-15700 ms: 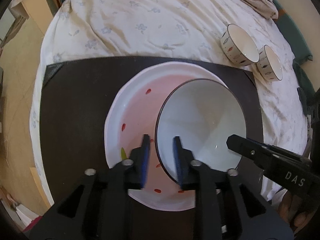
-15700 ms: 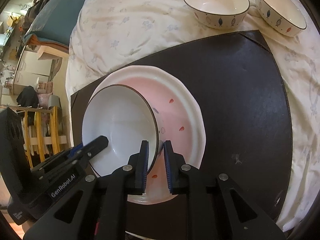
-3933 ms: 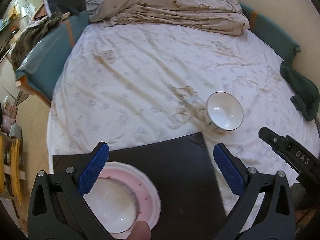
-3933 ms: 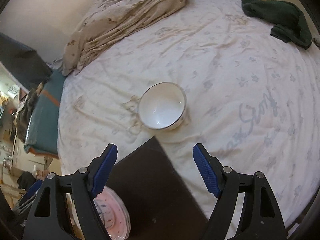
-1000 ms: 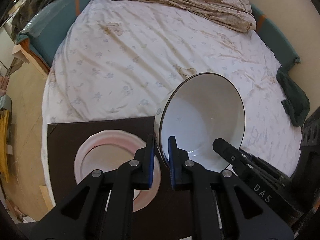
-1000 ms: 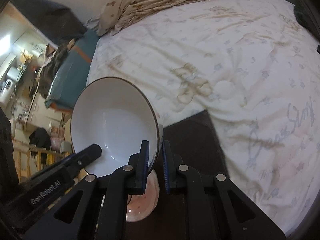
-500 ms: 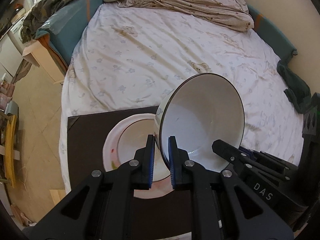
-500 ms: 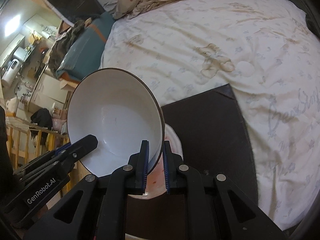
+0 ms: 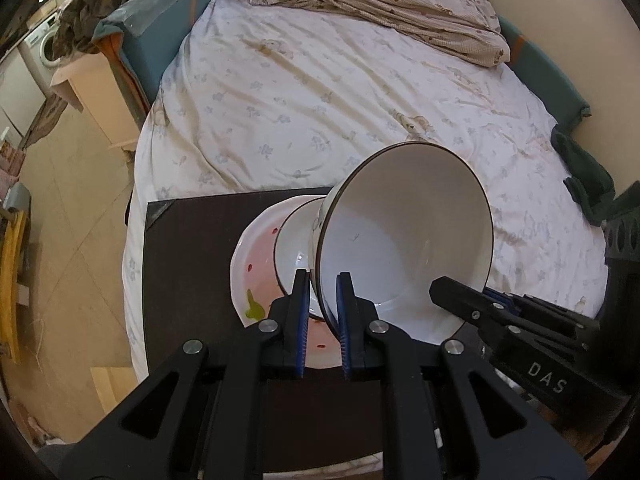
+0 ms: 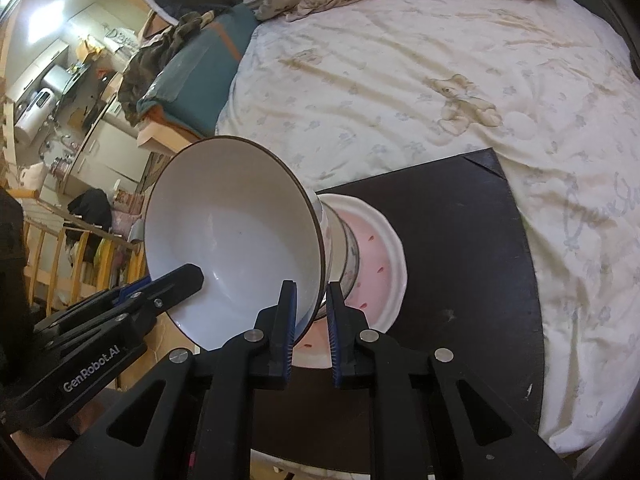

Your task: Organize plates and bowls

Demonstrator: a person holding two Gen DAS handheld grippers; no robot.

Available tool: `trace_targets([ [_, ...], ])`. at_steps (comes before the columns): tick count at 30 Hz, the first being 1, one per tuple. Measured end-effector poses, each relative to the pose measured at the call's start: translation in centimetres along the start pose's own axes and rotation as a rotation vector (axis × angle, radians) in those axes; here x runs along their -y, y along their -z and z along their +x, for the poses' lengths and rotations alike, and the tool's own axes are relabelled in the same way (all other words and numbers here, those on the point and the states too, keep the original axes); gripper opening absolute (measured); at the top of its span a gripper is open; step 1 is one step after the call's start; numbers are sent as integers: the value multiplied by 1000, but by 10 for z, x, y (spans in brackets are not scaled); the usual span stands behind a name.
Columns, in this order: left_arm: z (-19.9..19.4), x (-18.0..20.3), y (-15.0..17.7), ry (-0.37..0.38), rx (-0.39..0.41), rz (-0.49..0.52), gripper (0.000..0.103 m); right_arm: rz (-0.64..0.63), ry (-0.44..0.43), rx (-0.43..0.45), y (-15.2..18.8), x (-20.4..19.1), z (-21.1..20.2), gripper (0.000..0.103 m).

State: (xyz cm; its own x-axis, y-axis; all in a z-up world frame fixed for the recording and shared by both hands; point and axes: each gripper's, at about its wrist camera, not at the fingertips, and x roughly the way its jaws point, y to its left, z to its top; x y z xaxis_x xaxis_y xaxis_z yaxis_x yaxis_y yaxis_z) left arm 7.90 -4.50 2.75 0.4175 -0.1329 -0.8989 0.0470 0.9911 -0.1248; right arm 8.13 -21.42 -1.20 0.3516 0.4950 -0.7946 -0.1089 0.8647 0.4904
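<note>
A white bowl with a dark rim (image 9: 404, 240) is held in the air by both grippers. My left gripper (image 9: 323, 280) is shut on its near-left rim. My right gripper (image 10: 309, 292) is shut on its right rim; the bowl also shows in the right wrist view (image 10: 232, 236). Just below it, another white bowl (image 9: 294, 246) sits on a pink plate with red spots (image 9: 256, 276) on a dark board (image 9: 188, 264). In the right wrist view the plate (image 10: 380, 256) and stacked bowl (image 10: 344, 248) lie right behind the held bowl.
The board (image 10: 460, 240) lies on a bed with a pale flowered sheet (image 9: 320, 92). A crumpled beige blanket (image 9: 380, 4) lies at the far end. A dark green cloth (image 9: 584, 176) sits at the right edge. Floor and furniture are to the left.
Both grippers have carried the bowl further over the plate and lower. The bowl that sits on the plate has come into view beneath it.
</note>
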Motion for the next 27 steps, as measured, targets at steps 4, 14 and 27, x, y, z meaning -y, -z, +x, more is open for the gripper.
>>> trace_targets([
  [4, 1, -5, 4, 3, 20, -3, 10, -32, -2, -4, 4, -6, 2, 17],
  [14, 12, -27, -19, 84, 44, -39, 10, -16, -48, 36, -4, -8, 6, 20],
  [27, 54, -36, -14, 58, -63, -43, 10, 126, -71, -84, -11, 8, 47, 21],
])
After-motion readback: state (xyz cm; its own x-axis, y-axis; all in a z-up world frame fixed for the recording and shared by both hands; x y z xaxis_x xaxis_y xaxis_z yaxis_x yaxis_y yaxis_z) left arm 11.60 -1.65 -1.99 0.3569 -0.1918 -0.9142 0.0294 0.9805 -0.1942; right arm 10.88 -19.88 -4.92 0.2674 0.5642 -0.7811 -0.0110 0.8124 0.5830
